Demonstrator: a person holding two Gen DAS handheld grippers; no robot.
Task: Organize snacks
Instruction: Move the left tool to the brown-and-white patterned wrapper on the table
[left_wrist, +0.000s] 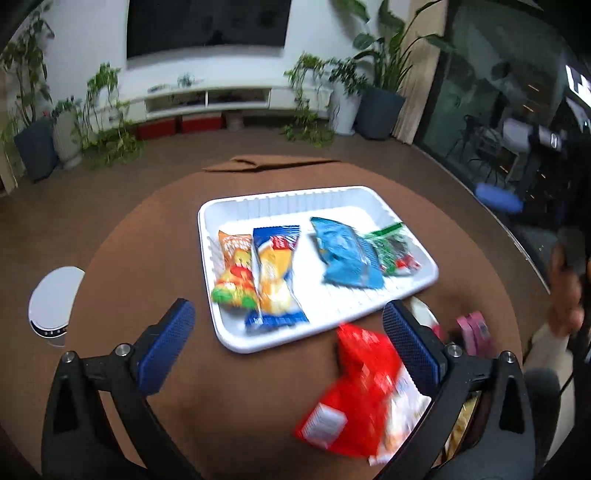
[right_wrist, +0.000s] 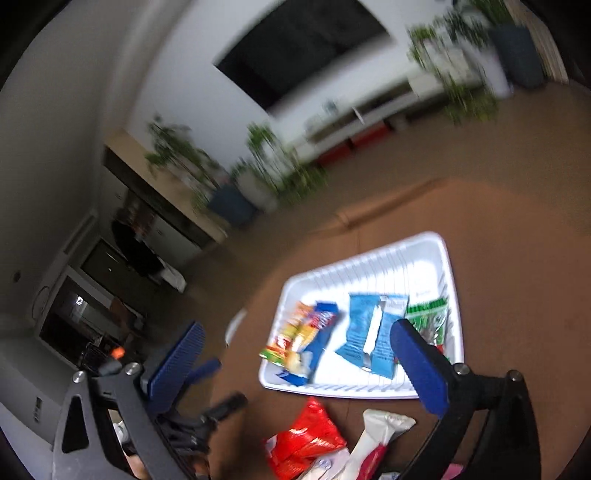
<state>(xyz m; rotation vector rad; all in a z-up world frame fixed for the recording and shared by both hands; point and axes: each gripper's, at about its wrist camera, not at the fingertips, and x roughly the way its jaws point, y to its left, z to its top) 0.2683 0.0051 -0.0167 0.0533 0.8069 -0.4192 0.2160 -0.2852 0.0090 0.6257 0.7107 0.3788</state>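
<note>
Tray (left_wrist: 236, 206) is plain white with ribbed walls, surface (left_wrist: 147, 251) brown. Tongs (left_wrist: 288, 343) have blue textured pads on black arms; one packet (left_wrist: 358, 391) is bright red.

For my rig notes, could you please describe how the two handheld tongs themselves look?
Both the left tongs and right tongs look alike: black angular frames with triangular cut-outs, silver round bolts at the joints, and long blue finger pads with a fine dotted texture. No cables show.

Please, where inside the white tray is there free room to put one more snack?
The white tray is bare along its far wall and in the lane between the blue-and-yellow packet and the light blue packet. Its left and right ends are crowded.
</note>
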